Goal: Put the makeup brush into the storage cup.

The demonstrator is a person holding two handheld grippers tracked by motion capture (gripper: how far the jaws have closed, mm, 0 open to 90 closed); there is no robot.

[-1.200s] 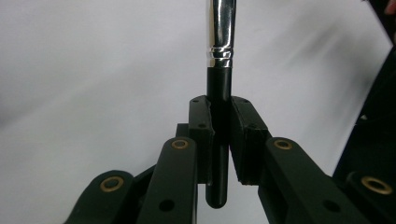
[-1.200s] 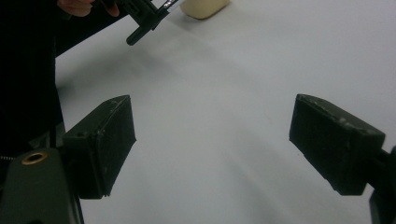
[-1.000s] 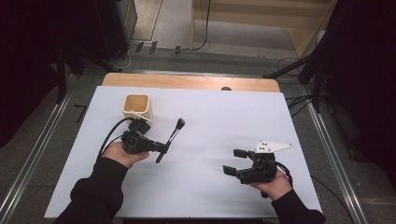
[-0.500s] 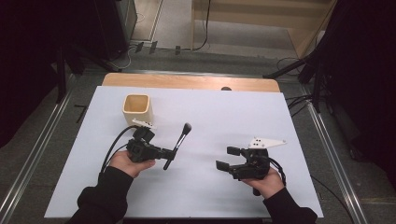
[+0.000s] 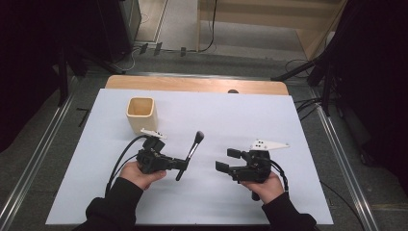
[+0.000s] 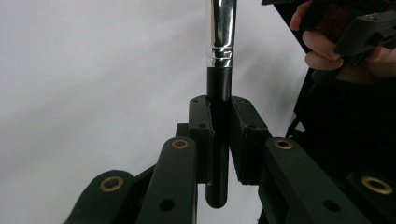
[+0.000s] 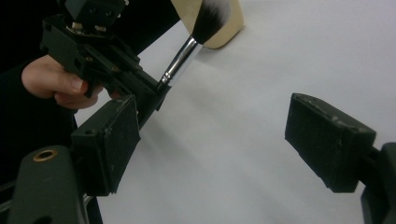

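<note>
Now the left gripper (image 5: 179, 164), clamped on the makeup brush (image 5: 190, 154), has drawn lower in frame, away from the cup (image 5: 141, 114); the right gripper (image 5: 228, 160) gapes empty, likely awaiting a handover.

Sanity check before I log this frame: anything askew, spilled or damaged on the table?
Nothing stands out. The left gripper holds the makeup brush by its black handle, bristles intact and raised off the white table cover. The wooden cup stands upright, nothing spilled. The right gripper is open and empty.
</note>
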